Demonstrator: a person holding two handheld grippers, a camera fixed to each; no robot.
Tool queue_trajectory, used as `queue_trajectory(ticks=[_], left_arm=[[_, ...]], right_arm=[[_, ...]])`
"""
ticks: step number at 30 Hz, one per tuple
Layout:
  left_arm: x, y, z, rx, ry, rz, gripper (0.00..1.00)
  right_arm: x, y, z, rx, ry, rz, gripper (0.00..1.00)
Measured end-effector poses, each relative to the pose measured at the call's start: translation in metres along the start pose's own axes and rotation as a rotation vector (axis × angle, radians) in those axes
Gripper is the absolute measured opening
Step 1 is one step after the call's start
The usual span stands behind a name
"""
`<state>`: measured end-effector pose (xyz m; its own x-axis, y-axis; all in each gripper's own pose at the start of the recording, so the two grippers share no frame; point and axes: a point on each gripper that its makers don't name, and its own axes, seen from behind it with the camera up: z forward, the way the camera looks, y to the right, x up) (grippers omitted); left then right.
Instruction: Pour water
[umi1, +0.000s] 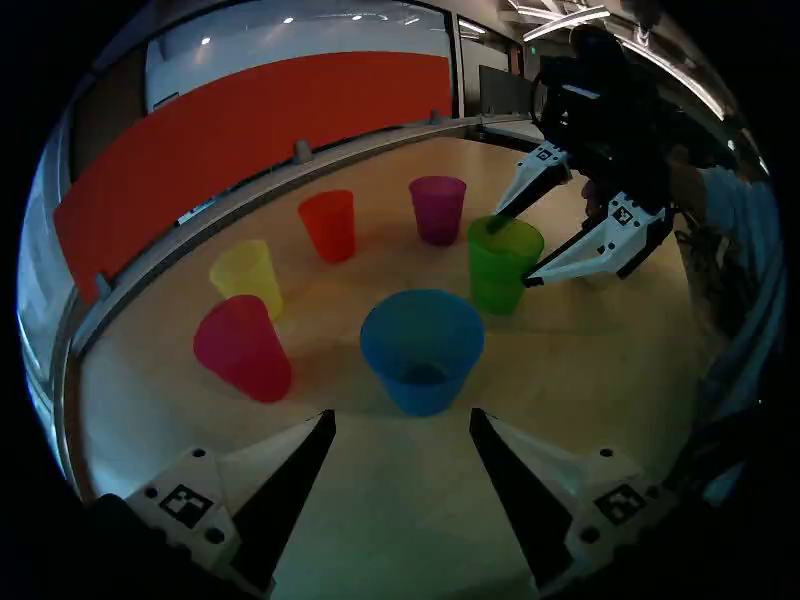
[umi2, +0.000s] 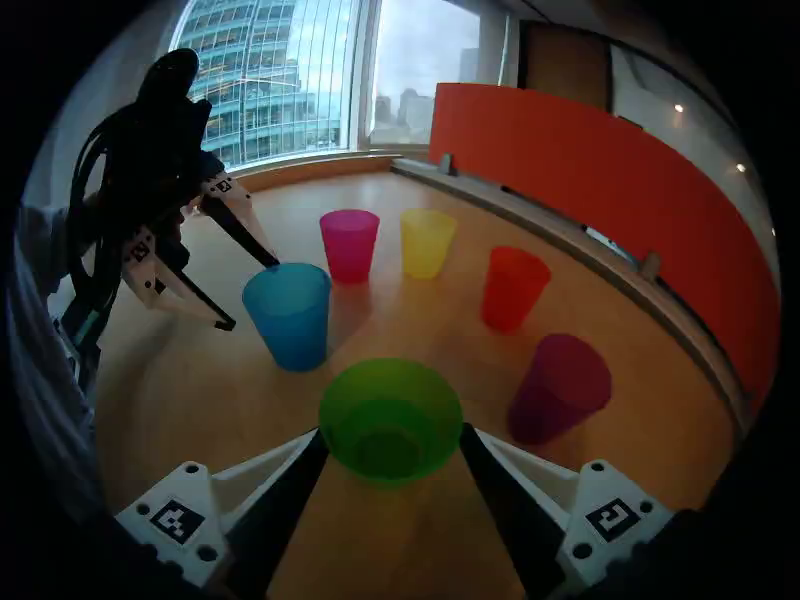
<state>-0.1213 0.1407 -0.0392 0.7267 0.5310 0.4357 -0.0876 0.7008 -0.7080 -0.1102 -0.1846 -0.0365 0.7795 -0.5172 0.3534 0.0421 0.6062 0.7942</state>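
A blue cup (umi1: 422, 345) stands upright just ahead of my left gripper (umi1: 400, 413), which is open with its tips at the cup's base. A green cup (umi2: 390, 420) stands between the fingers of my right gripper (umi2: 391, 432); the jaws flank it widely and I see no squeeze on it. In the left gripper view the right gripper (umi1: 511, 249) straddles the green cup (umi1: 503, 262). In the right gripper view the left gripper (umi2: 252, 293) sits at the far side of the blue cup (umi2: 290, 315). I cannot tell how much water either cup holds.
Other upright cups on the wooden table (umi1: 600, 350): pink (umi1: 243, 348), yellow (umi1: 247, 277), orange-red (umi1: 330, 225), purple (umi1: 438, 210). An orange wall panel (umi1: 250, 130) and a rail run behind the table. A person's sleeve (umi2: 40, 300) is at the left.
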Motion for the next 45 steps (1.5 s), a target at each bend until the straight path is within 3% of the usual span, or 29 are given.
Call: queue_trajectory(ticks=[14, 21, 32, 45], left_arm=[[-0.005, -0.018, -0.028, 0.083, 0.051, -0.07, 1.0], [-0.001, -0.029, -0.045, 0.145, 0.102, -0.116, 1.0], [0.003, -0.041, -0.059, 0.22, 0.161, -0.156, 1.0], [0.034, -0.086, -0.107, 0.427, 0.36, -0.225, 1.0]], right_arm=[[-0.023, 0.015, -0.049, -0.088, 0.029, 0.046, 1.0], [-0.026, 0.027, -0.079, -0.154, 0.081, 0.086, 1.0], [-0.018, 0.038, -0.105, -0.225, 0.162, 0.133, 1.0], [0.024, 0.073, -0.148, -0.427, 0.35, 0.175, 1.0]])
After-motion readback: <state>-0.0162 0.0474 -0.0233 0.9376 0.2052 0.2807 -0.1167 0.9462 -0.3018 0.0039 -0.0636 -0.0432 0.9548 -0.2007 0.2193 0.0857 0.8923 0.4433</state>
